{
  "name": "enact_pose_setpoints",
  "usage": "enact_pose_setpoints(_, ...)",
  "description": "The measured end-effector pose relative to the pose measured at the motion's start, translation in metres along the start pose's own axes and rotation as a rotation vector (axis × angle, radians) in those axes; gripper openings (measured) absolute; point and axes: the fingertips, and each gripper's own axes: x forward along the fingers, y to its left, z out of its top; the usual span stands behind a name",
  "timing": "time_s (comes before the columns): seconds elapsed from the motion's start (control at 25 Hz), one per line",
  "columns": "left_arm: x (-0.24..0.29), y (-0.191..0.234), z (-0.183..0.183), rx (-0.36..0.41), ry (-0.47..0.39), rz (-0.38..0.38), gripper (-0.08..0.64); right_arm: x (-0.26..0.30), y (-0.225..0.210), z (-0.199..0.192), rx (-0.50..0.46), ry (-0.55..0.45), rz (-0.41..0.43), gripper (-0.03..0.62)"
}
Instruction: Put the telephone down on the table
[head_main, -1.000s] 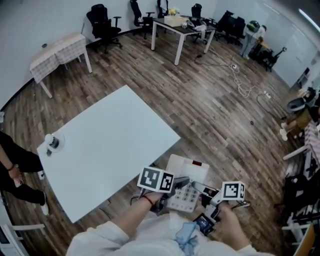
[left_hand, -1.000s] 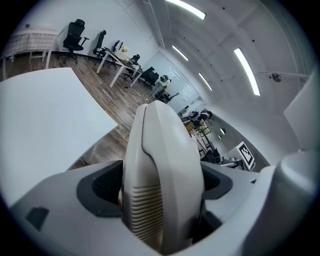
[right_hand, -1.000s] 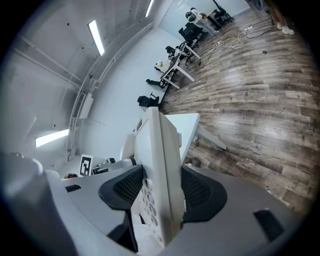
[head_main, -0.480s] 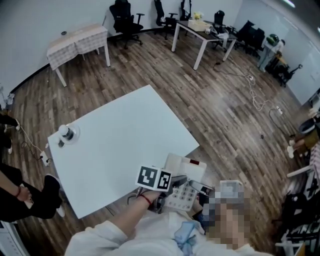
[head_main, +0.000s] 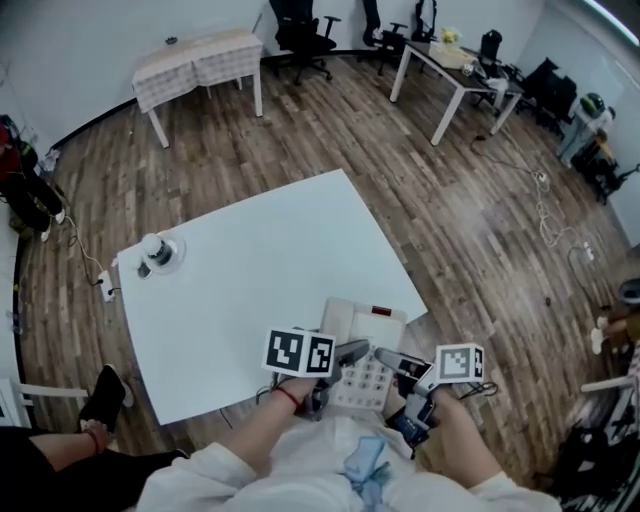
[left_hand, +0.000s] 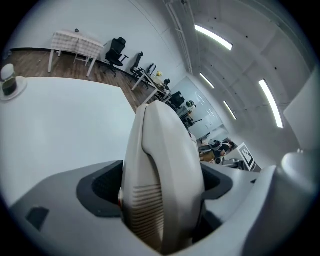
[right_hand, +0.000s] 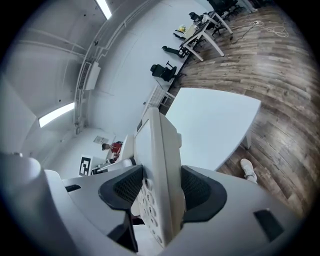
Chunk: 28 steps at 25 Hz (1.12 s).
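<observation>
Between the pads of the left gripper (left_hand: 160, 186), clamped tight: the telephone (left_hand: 160, 150), taken by its handset side, ribbed grille right at the pads. Between the pads of the right gripper (right_hand: 162, 190), likewise closed hard on the opposite edge, just beside the keypad buttons (right_hand: 149, 202). Hangs roughly flat between the two pairs of fingers, far end just over the near corner of the white table (head_main: 250, 280); cannot tell from above whether it touches the top yet.

Looks like hard, smooth plastic: stiff, fairly light, probably a little slippery under the pads, so judged best carried from both sides, as now. Handset likely only resting in its cradle, so apt to tip out if tilted; keep flat, lower gently, let go on both sides together once the base is seated.

Just ahead of the fingers, bare tabletop, nothing in the way. Far beyond the left fingers, at the table's far left corner, a small white round object (head_main: 158, 250) on a saucer-like base, well apart. Farther off, wood floor, a cloth-covered table (head_main: 195, 60), office chairs (head_main: 300, 30), a desk (head_main: 450, 65), and loose cables (head_main: 545, 215) out past the right fingers
</observation>
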Motion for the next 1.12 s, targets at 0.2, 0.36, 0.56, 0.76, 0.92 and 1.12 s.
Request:
enact_pose_setpoints(0.2, -0.003, 0.024, 0.035, -0.080, -0.081, 0.048, 0.423, 0.030, 0.011, 0.039, -0.069, 0.079, 0.012, 0.244)
enact_pose_setpoints(0.36, 0.002, 0.035, 0.066, -0.130, -0.135, 0.080, 0.423, 0.048, 0.018, 0.075, -0.123, 0.141, 0.048, 0.244)
enact_pose_setpoints(0.56, 0.003, 0.052, 0.096, -0.198, -0.209, 0.120, 0.423, 0.074, 0.028, 0.109, -0.174, 0.223, 0.086, 0.244)
enact_pose_setpoints(0.76, 0.007, 0.066, 0.119, -0.267, -0.290, 0.162, 0.423, 0.095, 0.032, 0.139, -0.235, 0.293, 0.100, 0.244)
enact_pose_setpoints(0.92, 0.010, 0.077, 0.132, -0.316, -0.345, 0.193, 0.423, 0.110, 0.032, 0.156, -0.274, 0.354, 0.116, 0.244)
enact_pose_setpoints(1.12, 0.007, 0.099, 0.140, -0.373, -0.410, 0.234, 0.423, 0.138, 0.035, 0.166, -0.313, 0.419, 0.151, 0.244)
